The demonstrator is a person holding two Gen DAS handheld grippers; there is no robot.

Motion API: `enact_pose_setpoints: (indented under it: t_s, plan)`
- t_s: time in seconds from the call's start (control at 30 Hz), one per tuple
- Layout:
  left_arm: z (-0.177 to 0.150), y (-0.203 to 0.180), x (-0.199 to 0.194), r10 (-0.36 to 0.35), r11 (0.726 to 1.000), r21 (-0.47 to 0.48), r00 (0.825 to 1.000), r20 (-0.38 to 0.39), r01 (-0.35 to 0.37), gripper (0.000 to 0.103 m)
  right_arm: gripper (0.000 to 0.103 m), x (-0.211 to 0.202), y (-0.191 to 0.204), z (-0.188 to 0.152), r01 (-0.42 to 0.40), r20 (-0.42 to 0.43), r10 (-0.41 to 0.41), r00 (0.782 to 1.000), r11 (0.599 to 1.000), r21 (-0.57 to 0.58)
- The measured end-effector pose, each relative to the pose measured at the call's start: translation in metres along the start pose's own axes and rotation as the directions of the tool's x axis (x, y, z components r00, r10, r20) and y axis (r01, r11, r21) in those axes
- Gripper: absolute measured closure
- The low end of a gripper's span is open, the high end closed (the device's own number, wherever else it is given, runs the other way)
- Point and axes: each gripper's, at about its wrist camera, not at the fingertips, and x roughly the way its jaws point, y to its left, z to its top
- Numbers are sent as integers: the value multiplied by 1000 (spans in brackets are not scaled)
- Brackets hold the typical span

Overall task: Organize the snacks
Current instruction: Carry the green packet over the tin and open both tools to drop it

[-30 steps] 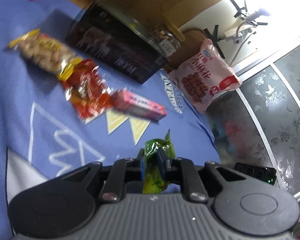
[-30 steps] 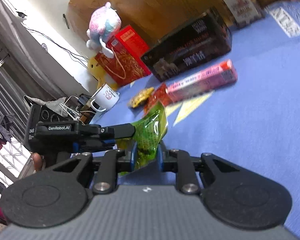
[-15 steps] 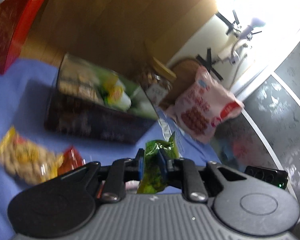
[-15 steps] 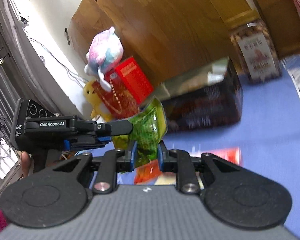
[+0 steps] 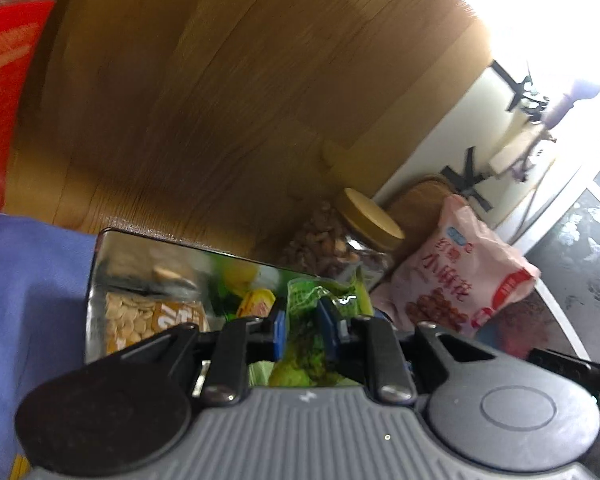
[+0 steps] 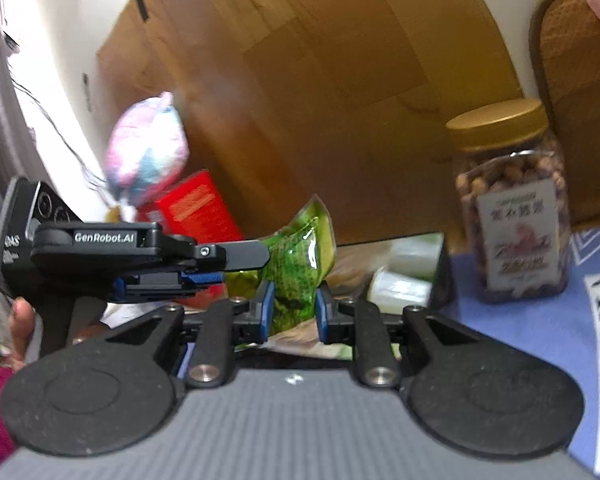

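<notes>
- You hold one green snack packet (image 6: 300,268) between both tools, above the open tin box (image 5: 100,280), which already holds a seed packet (image 5: 140,320) and other snacks.
- Your left gripper (image 5: 302,326) and right gripper (image 6: 292,304) have their jaws nearly closed, pinching the packet's ends.
- A second ago you hung over the loose snacks on the blue worktop (image 5: 28,300); those are left to sort.

Crumpled green snack pouch (image 6: 296,276) above open box (image 5: 100,280), seemingly.
</notes>
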Motion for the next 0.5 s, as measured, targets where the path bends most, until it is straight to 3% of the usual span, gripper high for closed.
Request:
enact_pose_setpoints:
  t_s: [0.1, 0.23, 0.37, 0.5]
  plan:
    - [1, 4, 17, 28, 1000, -5, 1000, -5, -28, 84, 73, 7, 1, -3, 72, 8, -72, 997, 996, -49]
    - [-6, 4, 22, 94, 995, 17, 996, 5, -94, 74, 48, 4, 6, -6, 196, 86, -185, 979, 971, -139]
    - [-12, 2, 3, 110, 994, 27, 994, 18, -110, 74, 48, -19, 2, -6, 197, 136, -183, 974, 975, -99]
    - [-24, -1, -44, 106, 992, 62, 993, 59, -110, 70, 48, -44, 11, -14, 165, 145, -152, 978, 983, -78]
